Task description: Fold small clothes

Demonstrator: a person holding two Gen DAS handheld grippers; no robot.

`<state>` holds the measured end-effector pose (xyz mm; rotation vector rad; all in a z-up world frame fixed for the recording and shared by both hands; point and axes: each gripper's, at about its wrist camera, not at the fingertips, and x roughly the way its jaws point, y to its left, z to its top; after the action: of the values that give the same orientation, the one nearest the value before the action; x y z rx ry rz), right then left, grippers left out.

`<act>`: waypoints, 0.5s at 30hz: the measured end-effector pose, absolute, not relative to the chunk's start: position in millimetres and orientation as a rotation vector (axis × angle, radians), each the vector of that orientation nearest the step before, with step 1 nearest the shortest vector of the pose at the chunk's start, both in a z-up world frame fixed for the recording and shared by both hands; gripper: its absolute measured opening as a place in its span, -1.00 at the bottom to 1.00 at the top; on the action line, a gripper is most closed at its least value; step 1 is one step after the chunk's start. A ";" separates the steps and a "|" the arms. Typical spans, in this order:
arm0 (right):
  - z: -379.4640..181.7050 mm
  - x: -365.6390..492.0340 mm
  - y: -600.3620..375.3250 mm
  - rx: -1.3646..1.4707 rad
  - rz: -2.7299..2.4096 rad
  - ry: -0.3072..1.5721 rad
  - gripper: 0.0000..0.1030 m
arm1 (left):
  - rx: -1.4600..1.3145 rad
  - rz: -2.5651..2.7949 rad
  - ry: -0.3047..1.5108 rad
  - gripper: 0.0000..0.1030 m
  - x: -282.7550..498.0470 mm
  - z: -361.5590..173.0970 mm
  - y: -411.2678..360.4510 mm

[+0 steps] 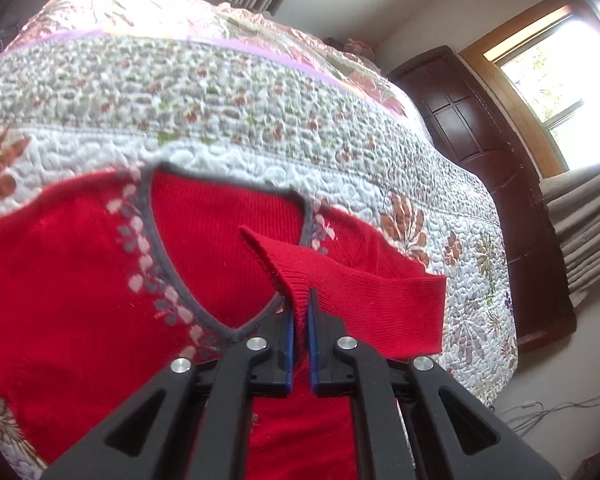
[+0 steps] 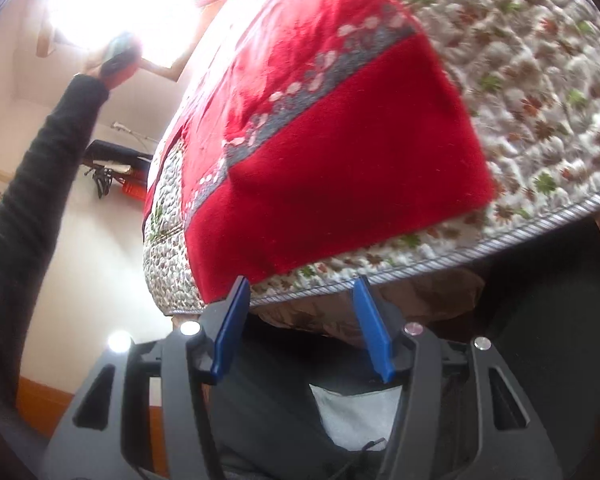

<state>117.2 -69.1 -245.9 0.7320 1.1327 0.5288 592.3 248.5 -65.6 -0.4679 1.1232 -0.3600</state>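
We fold a red sweater (image 1: 80, 280) on the quilt (image 1: 220, 100).
Our left claw (image 1: 301, 312) pinches its cuff (image 1: 284, 264) mid-frame; our right claw (image 2: 300, 292) gapes wide at the sweater's bottom edge, holding nothing.

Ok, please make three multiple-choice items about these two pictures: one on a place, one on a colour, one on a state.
1. Where does the sweater lie?
A. on the quilt
B. on the floor
C. on a chair

2. What colour is the trim of its V-neck?
A. yellow
B. grey
C. black

3. How does the left gripper stand?
A. open, holding nothing
B. shut on the cuff
C. shut on the quilt

Answers:
1 A, red knit spreads over the floral quilt.
2 B, a grey band edges the neck.
3 B, the blue pads pinch the ribbed cuff; the right gripper is open and holds nothing.
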 end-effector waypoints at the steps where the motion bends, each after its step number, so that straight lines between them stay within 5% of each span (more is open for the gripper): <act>1: -246.6 116.6 -70.8 0.734 0.525 1.135 0.06 | -0.463 -0.345 1.116 -0.90 594.7 -59.2 257.4; 15: -240.9 116.0 -75.4 0.715 0.494 1.140 0.08 | -0.507 -0.196 1.102 -0.90 585.9 -65.4 369.7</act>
<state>116.0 -75.4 -240.9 0.7152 1.1400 0.4943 585.9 369.7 -65.4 -0.5066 1.1025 -0.1965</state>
